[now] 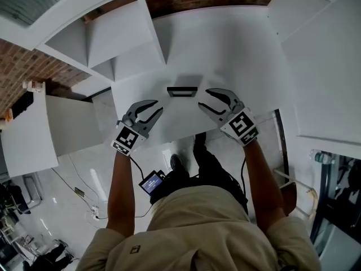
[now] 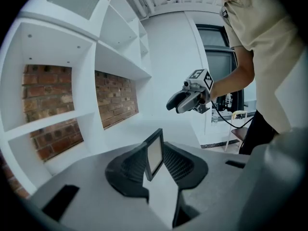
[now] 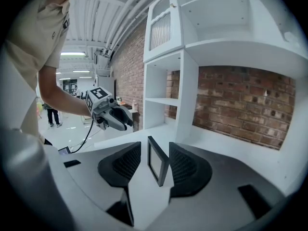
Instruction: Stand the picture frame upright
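A small dark picture frame [image 1: 182, 91] stands upright on the white table [image 1: 225, 49], apart from both grippers. My left gripper [image 1: 153, 108] hovers just to its left, open, with nothing in it. My right gripper [image 1: 204, 97] hovers just to its right, jaws wide open and empty. In the left gripper view the frame [image 2: 154, 153] shows edge-on beyond the left gripper's [image 2: 156, 166] spread jaws, with the right gripper [image 2: 185, 101] behind it. In the right gripper view the frame [image 3: 157, 160] stands ahead of the right gripper [image 3: 156, 170], and the left gripper [image 3: 124, 121] is beyond.
White shelf units [image 1: 107, 38] rise at the table's back left, against a red brick wall [image 3: 240, 105]. White panels [image 1: 327, 66] border the right side. A chair [image 2: 238, 129] stands off the table's near edge. A cable [image 1: 135, 168] hangs by the person's legs.
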### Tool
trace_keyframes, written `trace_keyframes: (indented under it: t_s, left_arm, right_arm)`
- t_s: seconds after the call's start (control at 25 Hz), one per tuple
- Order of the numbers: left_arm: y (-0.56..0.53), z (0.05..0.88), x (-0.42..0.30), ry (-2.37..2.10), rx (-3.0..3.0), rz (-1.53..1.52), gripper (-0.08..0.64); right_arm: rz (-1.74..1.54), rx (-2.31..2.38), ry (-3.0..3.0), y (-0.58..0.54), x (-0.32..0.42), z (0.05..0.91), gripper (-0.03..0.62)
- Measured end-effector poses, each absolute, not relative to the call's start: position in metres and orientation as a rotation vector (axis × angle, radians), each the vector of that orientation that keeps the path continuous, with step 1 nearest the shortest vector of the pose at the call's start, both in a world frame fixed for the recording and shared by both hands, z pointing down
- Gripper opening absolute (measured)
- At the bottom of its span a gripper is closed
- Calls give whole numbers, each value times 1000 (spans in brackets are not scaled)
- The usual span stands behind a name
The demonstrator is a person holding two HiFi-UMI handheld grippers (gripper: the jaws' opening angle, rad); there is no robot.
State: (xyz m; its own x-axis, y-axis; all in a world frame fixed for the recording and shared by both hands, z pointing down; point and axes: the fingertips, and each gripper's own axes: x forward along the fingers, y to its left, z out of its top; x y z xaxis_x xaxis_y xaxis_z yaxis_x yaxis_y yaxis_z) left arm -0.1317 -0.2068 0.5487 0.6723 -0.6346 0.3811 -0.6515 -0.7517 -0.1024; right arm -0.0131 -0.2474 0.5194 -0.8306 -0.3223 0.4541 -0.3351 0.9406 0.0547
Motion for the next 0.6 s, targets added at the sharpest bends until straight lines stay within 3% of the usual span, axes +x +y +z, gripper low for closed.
trace_keyframes:
  t_s: [0.2, 0.6]
  left_arm:
    - [-177, 499, -132, -1156, 2860, 567, 94]
    - [-129, 401, -133, -1257, 2904, 430, 83]
  right_arm:
    - [13, 541, -2649, -219, -6, 482, 167]
    - [-49, 690, -2729, -155, 1, 388, 9]
